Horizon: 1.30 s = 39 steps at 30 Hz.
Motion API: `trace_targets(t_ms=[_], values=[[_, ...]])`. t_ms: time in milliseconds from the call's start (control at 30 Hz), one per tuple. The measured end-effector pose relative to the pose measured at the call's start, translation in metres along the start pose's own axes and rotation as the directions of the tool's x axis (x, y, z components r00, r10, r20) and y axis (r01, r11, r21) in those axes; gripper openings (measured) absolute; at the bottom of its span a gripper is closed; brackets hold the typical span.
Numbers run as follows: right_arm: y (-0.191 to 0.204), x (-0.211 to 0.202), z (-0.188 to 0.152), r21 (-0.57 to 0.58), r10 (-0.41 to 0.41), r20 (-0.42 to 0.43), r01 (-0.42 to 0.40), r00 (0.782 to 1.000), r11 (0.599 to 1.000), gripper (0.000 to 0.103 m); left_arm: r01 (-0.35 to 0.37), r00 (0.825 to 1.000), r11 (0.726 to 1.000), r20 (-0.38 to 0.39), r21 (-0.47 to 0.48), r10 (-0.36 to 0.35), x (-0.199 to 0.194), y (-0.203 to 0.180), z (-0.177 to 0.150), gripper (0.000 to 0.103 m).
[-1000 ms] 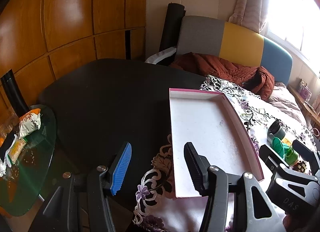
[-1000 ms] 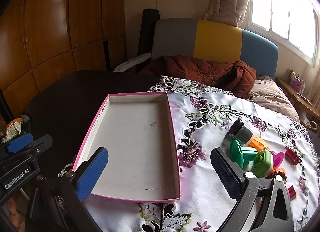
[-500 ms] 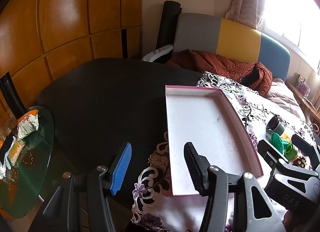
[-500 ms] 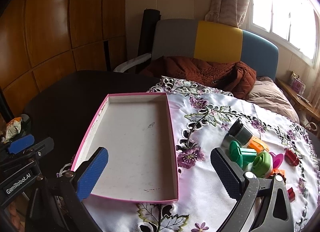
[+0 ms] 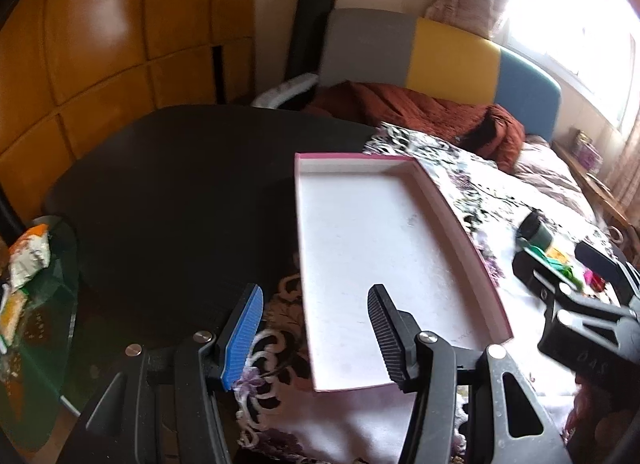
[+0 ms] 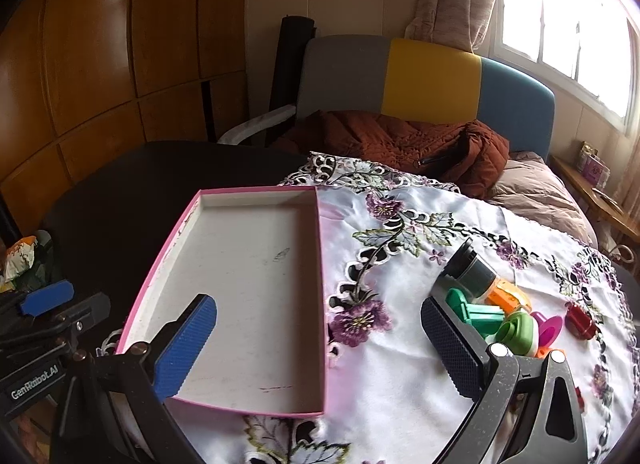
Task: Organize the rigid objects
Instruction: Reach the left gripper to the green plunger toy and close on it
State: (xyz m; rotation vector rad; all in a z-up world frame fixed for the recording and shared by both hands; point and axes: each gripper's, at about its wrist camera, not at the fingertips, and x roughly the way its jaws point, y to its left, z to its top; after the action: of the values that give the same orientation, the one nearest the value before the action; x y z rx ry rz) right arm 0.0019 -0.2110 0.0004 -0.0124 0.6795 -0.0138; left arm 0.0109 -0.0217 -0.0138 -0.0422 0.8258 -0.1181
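A shallow pink-rimmed white tray [image 6: 256,280] [image 5: 384,248] lies empty on the embroidered cloth. Right of it sits a cluster of small plastic pieces: a dark jar [image 6: 466,270] [image 5: 534,230] on its side, a green spool [image 6: 474,310], a light green ring [image 6: 518,332], a magenta piece [image 6: 550,328], an orange piece [image 6: 506,298] and a red piece [image 6: 578,320]. My left gripper [image 5: 314,330] hovers open over the tray's near left corner, nothing between its fingers. My right gripper [image 6: 320,348] stands open above the tray's near right edge, its right finger [image 6: 452,348] beside the cluster.
The white floral cloth [image 6: 400,344] covers part of a round dark table [image 5: 180,192]. A glass side table with snack packets [image 5: 30,256] stands low at the left. A sofa with a rust-coloured jacket [image 6: 400,140] lies behind the table, wood panelling at the left.
The left wrist view has swung slightly right, so the tray sits more centred between its fingers. The right gripper and the objects stay put.
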Motion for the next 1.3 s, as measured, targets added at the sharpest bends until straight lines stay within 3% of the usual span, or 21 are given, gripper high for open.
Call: trace_targets(t_ms=[100, 267, 433, 600, 700, 767, 867, 967, 1067, 1167, 1300], values=[[-0.019, 0.002, 0.004, 0.014, 0.001, 0.007, -0.001, 1.000, 1.000, 0.103, 0.078, 0.996, 0.997, -0.032, 0.013, -0.078, 0.006, -0.005, 0.002, 0.057], [-0.075, 0.002, 0.015, 0.107, 0.001, 0.012, -0.002, 1.000, 0.994, 0.103, 0.207, 0.971, 0.978, -0.123, 0.010, -0.205, 0.018, -0.026, 0.006, 0.057], [-0.158, -0.006, 0.022, 0.196, -0.118, 0.031, 0.110, 0.993, 0.974, 0.103, 0.270, 0.956, 0.958, -0.149, 0.097, -0.254, 0.025, -0.061, 0.010, 0.056], [-0.261, -0.001, 0.006, 0.348, -0.283, -0.050, 0.282, 0.958, 0.894, 0.103, 0.350, 0.924, 0.926, -0.212, 0.142, -0.317, 0.034, -0.095, 0.019, 0.057], [-0.301, 0.002, -0.013, 0.476, -0.293, -0.083, 0.297, 0.952, 0.828, 0.103, 0.404, 0.899, 0.899, -0.252, 0.169, -0.357, 0.041, -0.121, 0.026, 0.057], [-0.323, 0.003, -0.019, 0.581, -0.253, -0.092, 0.258, 0.963, 0.772, 0.103, 0.430, 0.887, 0.879, -0.277, 0.206, -0.369, 0.047, -0.142, 0.029, 0.057], [-0.331, 0.005, -0.021, 0.624, -0.235, -0.091, 0.239, 0.968, 0.744, 0.103, 0.466, 0.874, 0.828, -0.309, 0.311, -0.376, 0.052, -0.181, 0.028, 0.057], [-0.336, 0.002, -0.023, 0.643, -0.211, -0.087, 0.217, 0.974, 0.734, 0.103, 0.489, 0.871, 0.736, -0.306, 0.467, -0.384, 0.056, -0.222, 0.027, 0.057], [-0.337, -0.004, -0.024, 0.657, -0.202, -0.071, 0.198, 0.977, 0.727, 0.103, 0.482, 0.874, 0.615, -0.293, 0.624, -0.388, 0.059, -0.259, 0.025, 0.057], [-0.335, -0.010, -0.024, 0.662, -0.195, -0.055, 0.182, 0.979, 0.727, 0.103, 0.476, 0.876, 0.539, -0.318, 0.695, -0.363, 0.073, -0.287, 0.027, 0.057], [-0.336, -0.011, -0.023, 0.666, -0.192, -0.043, 0.171, 0.981, 0.726, 0.103, 0.486, 0.871, 0.467, -0.361, 0.739, -0.335, 0.094, -0.315, 0.028, 0.056]])
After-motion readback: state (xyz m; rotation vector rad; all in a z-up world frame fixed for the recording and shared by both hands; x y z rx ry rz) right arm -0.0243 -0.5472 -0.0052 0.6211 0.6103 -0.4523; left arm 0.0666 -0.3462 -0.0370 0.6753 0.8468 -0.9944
